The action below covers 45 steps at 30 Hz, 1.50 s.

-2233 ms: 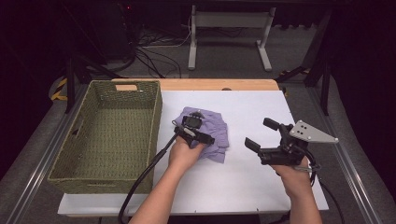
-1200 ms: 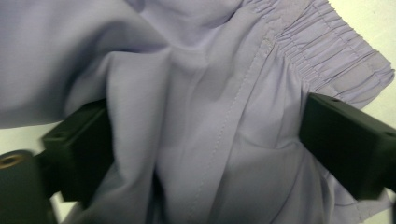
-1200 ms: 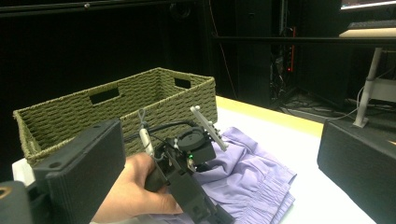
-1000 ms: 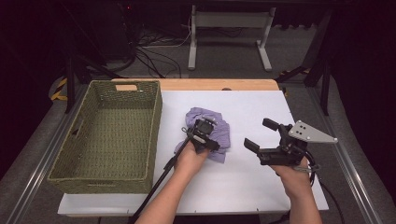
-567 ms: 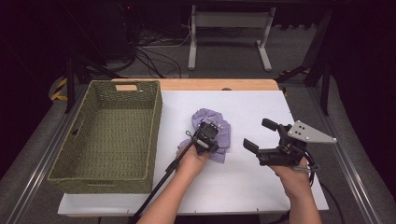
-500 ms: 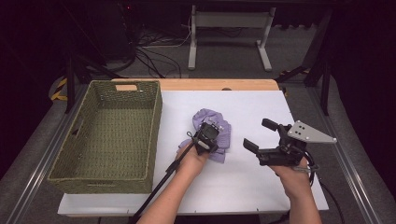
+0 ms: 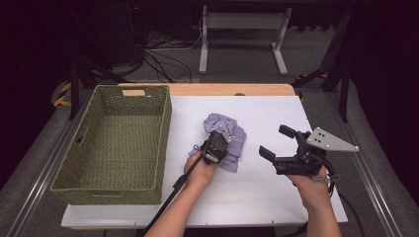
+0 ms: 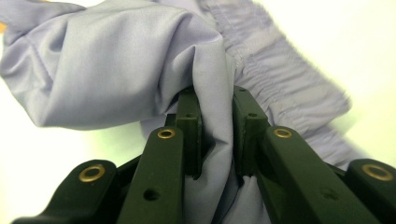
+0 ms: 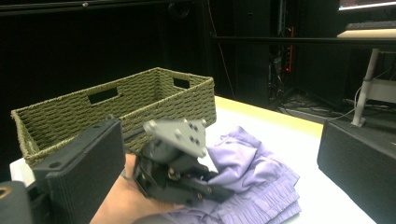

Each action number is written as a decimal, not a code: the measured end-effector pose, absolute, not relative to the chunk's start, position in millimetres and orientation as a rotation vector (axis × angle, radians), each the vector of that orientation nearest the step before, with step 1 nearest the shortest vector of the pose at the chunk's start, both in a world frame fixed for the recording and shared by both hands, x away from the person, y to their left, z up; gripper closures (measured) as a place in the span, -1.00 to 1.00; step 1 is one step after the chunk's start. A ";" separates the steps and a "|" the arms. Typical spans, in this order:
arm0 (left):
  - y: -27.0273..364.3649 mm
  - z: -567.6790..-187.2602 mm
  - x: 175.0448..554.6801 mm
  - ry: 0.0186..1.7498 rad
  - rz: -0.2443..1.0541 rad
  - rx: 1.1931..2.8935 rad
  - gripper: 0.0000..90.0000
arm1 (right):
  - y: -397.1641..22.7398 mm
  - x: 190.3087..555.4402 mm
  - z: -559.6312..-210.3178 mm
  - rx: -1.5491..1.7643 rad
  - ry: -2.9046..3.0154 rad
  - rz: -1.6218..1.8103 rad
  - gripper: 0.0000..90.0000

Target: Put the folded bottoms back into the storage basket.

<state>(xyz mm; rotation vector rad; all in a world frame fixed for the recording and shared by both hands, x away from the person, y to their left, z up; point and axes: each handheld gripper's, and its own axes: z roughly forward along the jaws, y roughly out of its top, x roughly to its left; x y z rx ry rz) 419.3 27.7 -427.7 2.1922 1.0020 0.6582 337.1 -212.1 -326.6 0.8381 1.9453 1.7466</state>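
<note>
The basket point(image 7: 116, 143) sat along the tabletop's point(image 7: 276, 111) left edge, the cloth point(image 7: 228, 134) near its middle.

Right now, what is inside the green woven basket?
The basket looks empty: its woven floor shows bare in the high view. The strip of floor just behind the near wall is hidden. The purple cloth lies outside, on the table.

We see a dark room around a white-topped surface point(image 7: 276, 197) with a wooden far edge point(image 7: 217, 89). Grey carpet floor point(image 7: 237, 59) fills the upper middle of the frame, where a white frame's two legs point(image 7: 203, 47) stand. Black cables point(image 7: 163, 49) tangle at upper left; yellow-and-black tape point(image 7: 62, 94) marks the left floor.
</note>
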 end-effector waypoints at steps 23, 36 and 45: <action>50.6 -378.9 387.5 0.864 0.794 1.777 0.70 | -212.8 336.4 -326.4 0.840 1.938 1.745 -0.96; 73.9 -353.1 375.5 0.854 0.751 1.585 0.69 | -212.0 337.0 -327.2 0.834 1.939 1.747 -0.96; 93.1 -334.5 364.0 0.888 0.727 1.530 0.69 | -212.2 336.8 -327.6 0.837 1.939 1.746 -0.96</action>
